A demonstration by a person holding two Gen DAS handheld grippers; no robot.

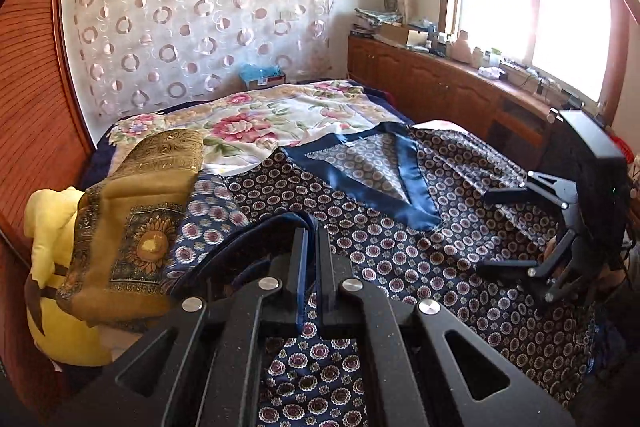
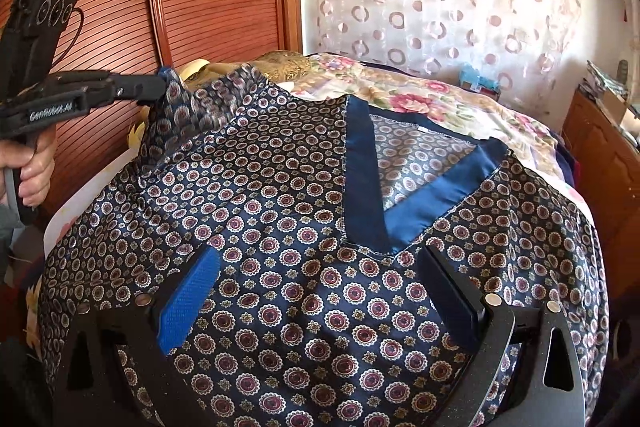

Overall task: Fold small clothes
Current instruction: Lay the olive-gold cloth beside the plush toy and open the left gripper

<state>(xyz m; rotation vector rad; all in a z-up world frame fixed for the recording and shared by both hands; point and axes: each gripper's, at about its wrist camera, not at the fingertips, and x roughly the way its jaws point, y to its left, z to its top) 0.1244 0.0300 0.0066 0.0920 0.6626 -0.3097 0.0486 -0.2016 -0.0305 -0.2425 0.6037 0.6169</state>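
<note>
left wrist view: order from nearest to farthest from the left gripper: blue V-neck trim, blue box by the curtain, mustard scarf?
From the left gripper, shut on the patterned top's sleeve:
1. Mustard scarf, just to its left.
2. Blue V-neck trim, ahead and right on the top.
3. Blue box, at the bed's far end by the curtain.

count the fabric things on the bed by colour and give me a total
navy medallion-print top with blue satin V-neck trim: 1
mustard sunflower-print cloth: 1
yellow garment: 1
cream floral bedspread: 1
total: 4
</note>
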